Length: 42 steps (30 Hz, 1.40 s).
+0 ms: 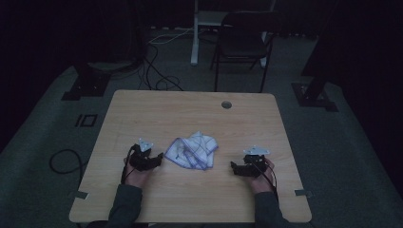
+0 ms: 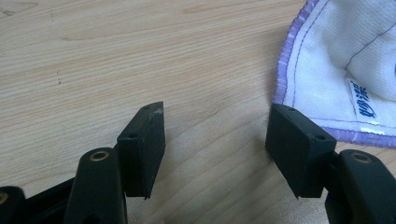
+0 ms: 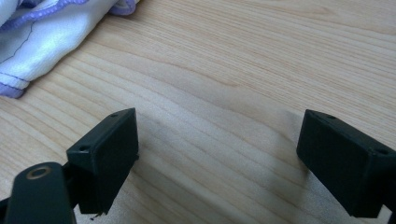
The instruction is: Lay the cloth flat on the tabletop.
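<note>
A crumpled white cloth [image 1: 194, 149] with purple edging lies in the middle of the wooden table [image 1: 190, 109]. My left gripper [image 1: 158, 157] rests on the table just left of the cloth, jaws open and empty. In the left gripper view the cloth [image 2: 336, 65] with its small label lies just beyond the right jaw of the left gripper [image 2: 217, 135]. My right gripper [image 1: 233, 166] sits to the right of the cloth, a little apart from it, open and empty. In the right gripper view the cloth [image 3: 46, 42] shows at the upper left, beyond the right gripper [image 3: 219, 154].
The room is dim. A round cable hole [image 1: 226, 104] sits near the table's far edge. A dark chair [image 1: 242, 42] and a white desk leg [image 1: 195, 33] stand behind the table, with cables [image 1: 157, 71] on the floor.
</note>
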Available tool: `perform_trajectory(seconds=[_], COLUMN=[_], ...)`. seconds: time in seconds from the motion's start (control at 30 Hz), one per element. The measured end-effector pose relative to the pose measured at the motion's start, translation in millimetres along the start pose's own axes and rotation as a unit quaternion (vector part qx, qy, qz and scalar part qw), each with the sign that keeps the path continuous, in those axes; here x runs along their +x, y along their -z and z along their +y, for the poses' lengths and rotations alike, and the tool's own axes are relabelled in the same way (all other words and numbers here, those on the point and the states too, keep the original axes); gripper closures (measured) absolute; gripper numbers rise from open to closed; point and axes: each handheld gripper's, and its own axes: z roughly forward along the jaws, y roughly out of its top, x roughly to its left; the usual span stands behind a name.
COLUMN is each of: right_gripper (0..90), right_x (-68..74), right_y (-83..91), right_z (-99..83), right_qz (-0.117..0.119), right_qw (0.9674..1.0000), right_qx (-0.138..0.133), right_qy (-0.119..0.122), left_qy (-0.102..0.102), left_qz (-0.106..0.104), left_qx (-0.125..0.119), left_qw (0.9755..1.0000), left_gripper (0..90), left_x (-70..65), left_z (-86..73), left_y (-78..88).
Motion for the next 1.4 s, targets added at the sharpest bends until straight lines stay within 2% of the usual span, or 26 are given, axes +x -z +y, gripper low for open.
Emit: perform_trajectory(seconds=[0.23, 0.3, 0.33, 0.37, 0.47, 0.77, 0.83, 1.0, 1.4], right_gripper=[16.1, 25.0, 25.0, 37.4, 43.0, 48.6, 50.1, 55.1, 58.7], right_x=[1.1, 3.0, 3.0, 6.1, 7.3, 11.3, 13.5, 23.6, 40.5], right_y=[0.7, 2.6, 2.6, 5.3, 6.1, 11.9, 14.2, 20.5, 23.3], right_z=[-0.2, 0.7, 0.7, 2.2, 2.6, 3.7, 4.0, 6.2, 11.5], right_qz=[0.000, 0.000, 0.000, 0.002, 0.002, 0.006, 0.008, 0.019, 0.029], right_qw=[1.0000, 1.0000, 1.0000, 1.0000, 1.0000, 0.9999, 0.9998, 0.9992, 0.9983], right_qx=[-0.001, 0.001, 0.001, 0.003, 0.002, -0.012, -0.017, -0.032, -0.040], right_qy=[0.000, 0.000, 0.000, 0.001, 0.002, 0.003, 0.006, 0.015, 0.030], left_qy=[0.000, -0.001, -0.001, -0.011, -0.013, -0.011, -0.012, -0.013, -0.019], left_qz=[0.000, -0.001, -0.001, -0.013, -0.014, -0.012, -0.015, -0.018, -0.018], left_qx=[0.000, -0.001, -0.001, -0.001, -0.001, 0.001, 0.003, 0.004, 0.007], left_qw=[1.0000, 1.0000, 1.0000, 0.9999, 0.9998, 0.9999, 0.9998, 0.9997, 0.9996], left_gripper=[38.4, 38.7, 41.4, 48.2, 51.6, 51.6, 59.0, 60.0, 61.5], left_x=[-0.2, -0.8, -0.8, -2.5, -3.2, -4.2, -4.6, -5.7, -9.1], left_z=[0.0, -0.3, -0.3, -0.3, -0.3, -0.2, 0.0, 0.3, 0.7], left_y=[0.0, 0.4, 0.4, 1.9, 2.1, 2.7, 3.9, 4.1, 4.9])
